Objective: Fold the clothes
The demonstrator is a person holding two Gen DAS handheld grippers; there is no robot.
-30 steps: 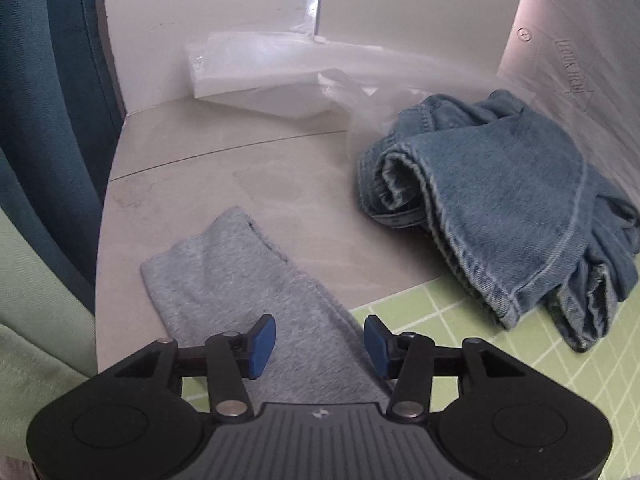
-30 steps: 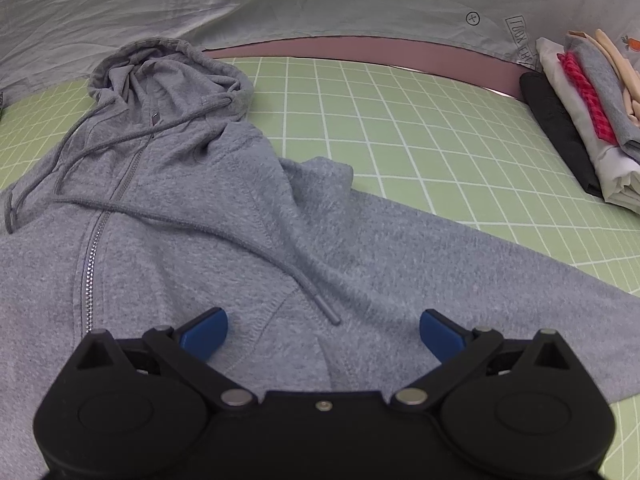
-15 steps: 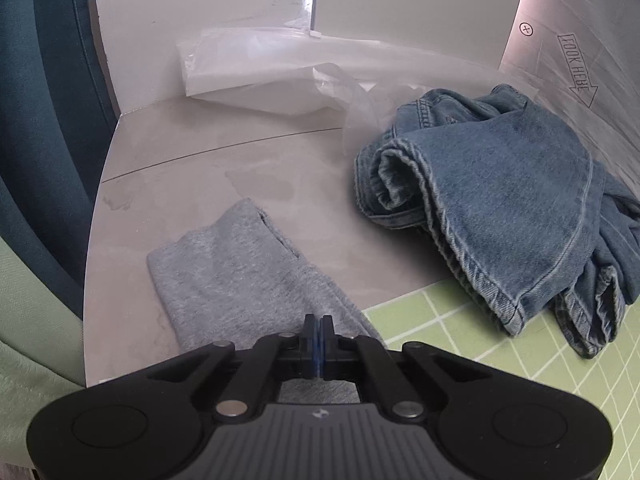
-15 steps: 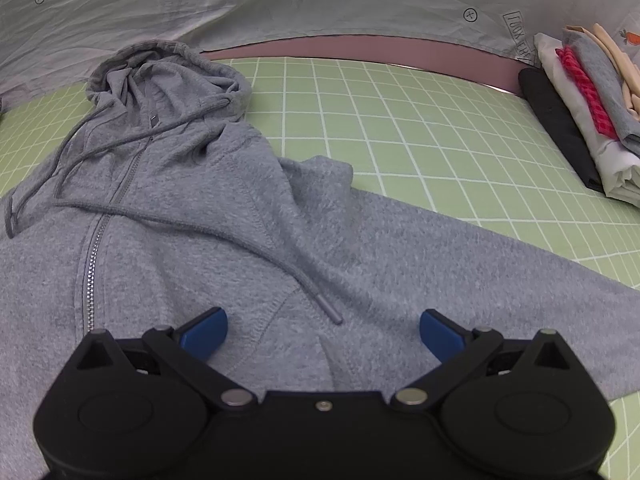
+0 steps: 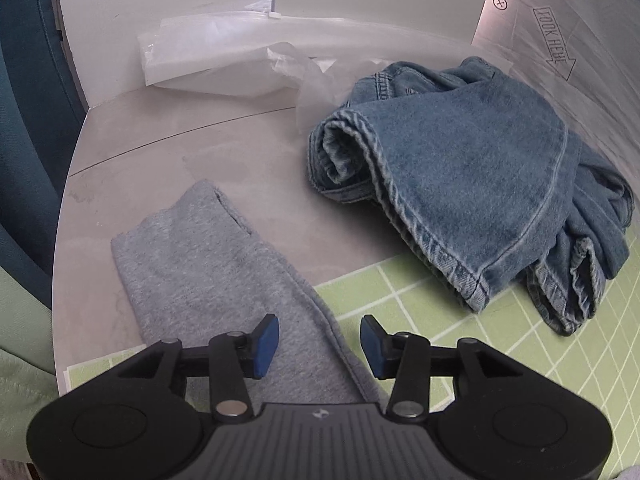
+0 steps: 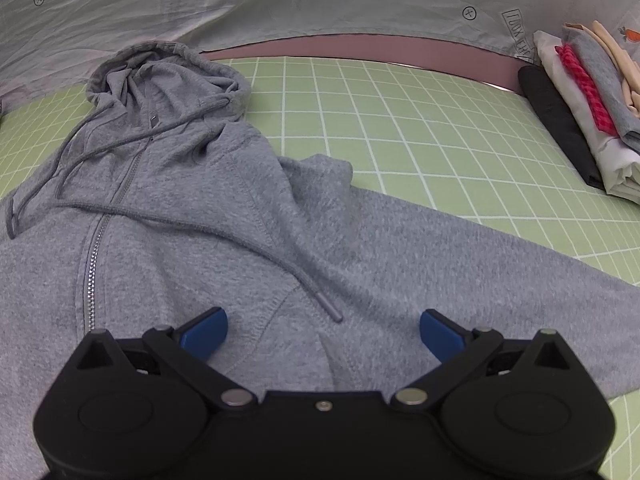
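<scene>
A grey zip hoodie (image 6: 208,236) lies flat on the green grid mat (image 6: 420,120), hood at the far left, one sleeve stretching right. Its other sleeve (image 5: 224,280) reaches onto a grey table top in the left wrist view. My left gripper (image 5: 319,345) is open just above that sleeve, blue pads either side of the cloth near its right edge. My right gripper (image 6: 323,332) is wide open over the hoodie's chest, close to a drawstring tip (image 6: 331,309). Neither gripper holds anything.
Crumpled blue jeans (image 5: 472,184) lie to the right of the sleeve, partly on the mat. Clear plastic bags (image 5: 248,60) sit against the white back wall. A stack of folded clothes (image 6: 580,92) stands at the mat's far right.
My left gripper closed on the sleeve half a second ago and has opened again; the sleeve lies flat. My right gripper stayed open and drifted slightly.
</scene>
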